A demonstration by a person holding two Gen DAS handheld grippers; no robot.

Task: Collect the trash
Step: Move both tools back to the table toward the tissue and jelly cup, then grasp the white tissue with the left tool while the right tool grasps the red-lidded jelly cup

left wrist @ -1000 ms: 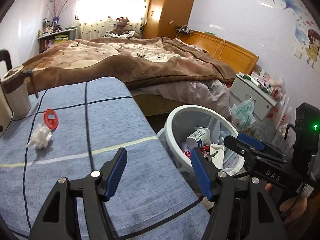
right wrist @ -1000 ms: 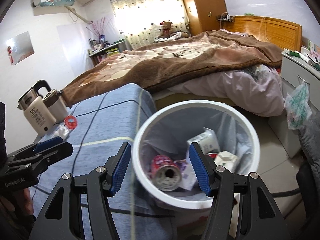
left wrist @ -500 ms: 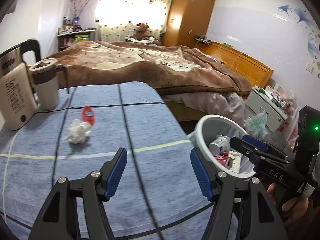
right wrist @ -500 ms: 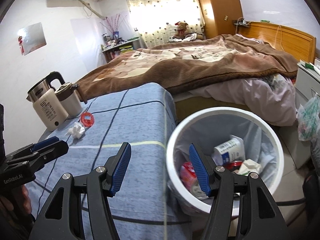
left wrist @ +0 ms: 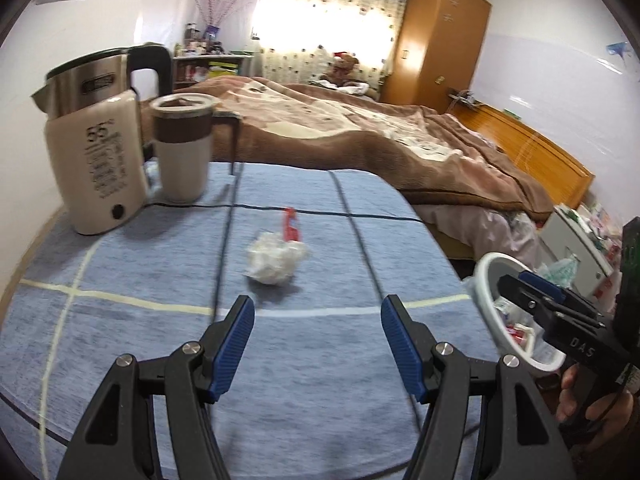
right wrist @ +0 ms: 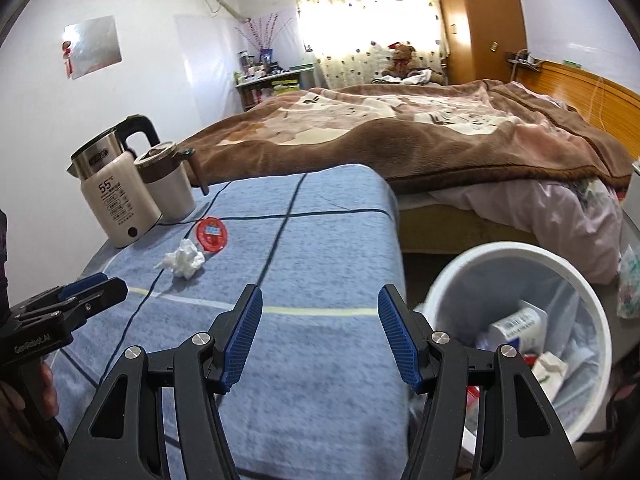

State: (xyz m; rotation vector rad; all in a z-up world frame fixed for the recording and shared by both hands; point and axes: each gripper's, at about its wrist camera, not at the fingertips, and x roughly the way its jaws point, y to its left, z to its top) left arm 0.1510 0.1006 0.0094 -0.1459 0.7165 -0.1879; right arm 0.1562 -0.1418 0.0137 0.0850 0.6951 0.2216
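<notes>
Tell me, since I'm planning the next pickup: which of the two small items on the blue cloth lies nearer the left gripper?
The crumpled white tissue; the red round lid lies just behind it, toward the kettle.

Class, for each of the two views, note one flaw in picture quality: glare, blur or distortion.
Left wrist view: the curtained window is blown out by glare, and the crumpled tissue is slightly smeared by blur. Right wrist view: the trash bin rim is blurred; fisheye distortion bends the blue tablecloth lines.

L claw [left wrist: 316, 344] swung from bin [left wrist: 486, 276] toward tissue wad [left wrist: 276, 260], now nearer; R claw [right wrist: 320, 336] shifted over table [right wrist: 320, 248]
</notes>
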